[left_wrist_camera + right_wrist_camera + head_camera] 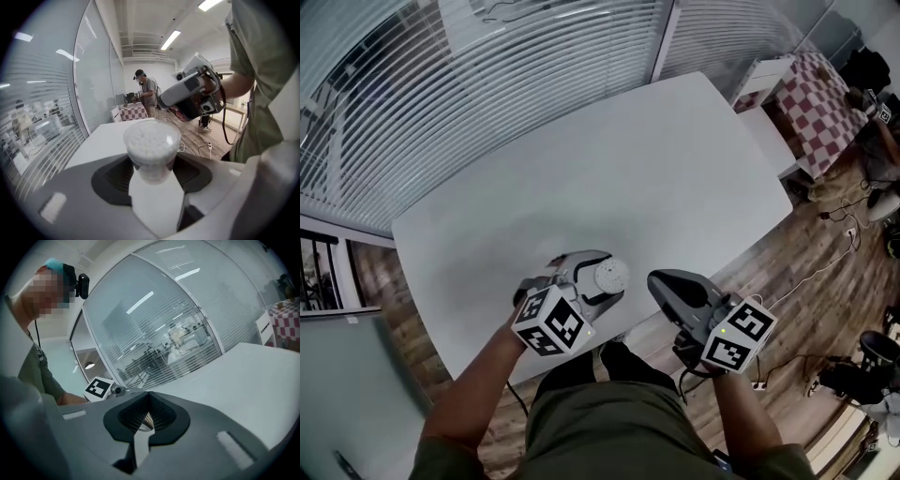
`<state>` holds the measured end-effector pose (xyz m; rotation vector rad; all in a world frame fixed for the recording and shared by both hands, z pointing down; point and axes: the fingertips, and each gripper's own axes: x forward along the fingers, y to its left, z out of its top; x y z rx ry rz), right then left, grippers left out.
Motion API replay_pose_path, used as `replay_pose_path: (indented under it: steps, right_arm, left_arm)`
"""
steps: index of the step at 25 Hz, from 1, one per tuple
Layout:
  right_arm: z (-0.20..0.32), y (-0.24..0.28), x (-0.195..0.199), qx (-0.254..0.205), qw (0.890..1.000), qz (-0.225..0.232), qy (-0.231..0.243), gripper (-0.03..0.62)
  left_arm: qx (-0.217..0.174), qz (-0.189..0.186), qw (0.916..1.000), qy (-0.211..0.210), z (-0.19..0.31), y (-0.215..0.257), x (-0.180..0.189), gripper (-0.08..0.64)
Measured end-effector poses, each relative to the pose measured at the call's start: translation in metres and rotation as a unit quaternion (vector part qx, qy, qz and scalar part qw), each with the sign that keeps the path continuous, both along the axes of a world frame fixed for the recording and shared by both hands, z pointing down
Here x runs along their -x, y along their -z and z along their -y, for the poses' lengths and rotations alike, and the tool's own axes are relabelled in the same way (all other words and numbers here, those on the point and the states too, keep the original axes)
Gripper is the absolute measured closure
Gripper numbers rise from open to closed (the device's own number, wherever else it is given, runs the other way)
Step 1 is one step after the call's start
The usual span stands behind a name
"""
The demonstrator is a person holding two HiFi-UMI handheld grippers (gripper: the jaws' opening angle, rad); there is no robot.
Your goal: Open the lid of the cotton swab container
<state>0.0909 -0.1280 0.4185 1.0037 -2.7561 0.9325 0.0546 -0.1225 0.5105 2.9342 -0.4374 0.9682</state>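
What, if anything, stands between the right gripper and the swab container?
Nothing visible does. The left gripper holds the container in its jaws. The right gripper, jaws shut, is beside it with only open air between them.

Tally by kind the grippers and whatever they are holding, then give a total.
Grippers: 2 (left gripper, right gripper)
Cotton swab container: 1, clamped in the left gripper
Total: 3

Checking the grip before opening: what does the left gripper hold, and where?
The left gripper clamps the cotton swab container by its sides, below the top.
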Motion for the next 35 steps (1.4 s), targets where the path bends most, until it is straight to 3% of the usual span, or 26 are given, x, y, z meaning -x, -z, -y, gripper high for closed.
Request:
replay_pose_path:
  steps: [16,24,29,35]
  right_arm:
    - [0.014,0.089,0.036,-0.126,0.99,-0.041,0.053,0.581]
    - [0.012,0.118,0.071,-0.189,0.965,-0.122,0.135,0.575]
    - [0.012,0.128,0.083,-0.206,0.951,-0.148,0.174,0.503]
    - [0.006,0.127,0.101,-0.212,0.926,-0.198,0.241,0.405]
  left_arm:
    - [-0.002,0.009,1.0,0.0,0.009,0.083,0.023,0.293]
    - [-0.009,0.012,0.9999,-0.007,0.018,0.112,0.03,0.293]
    - [-0.007,0.013,0.9998,-0.011,0.02,0.118,0.03,0.293]
    - [-0.012,0.018,0.9997,-0.013,0.023,0.125,0.036,0.293]
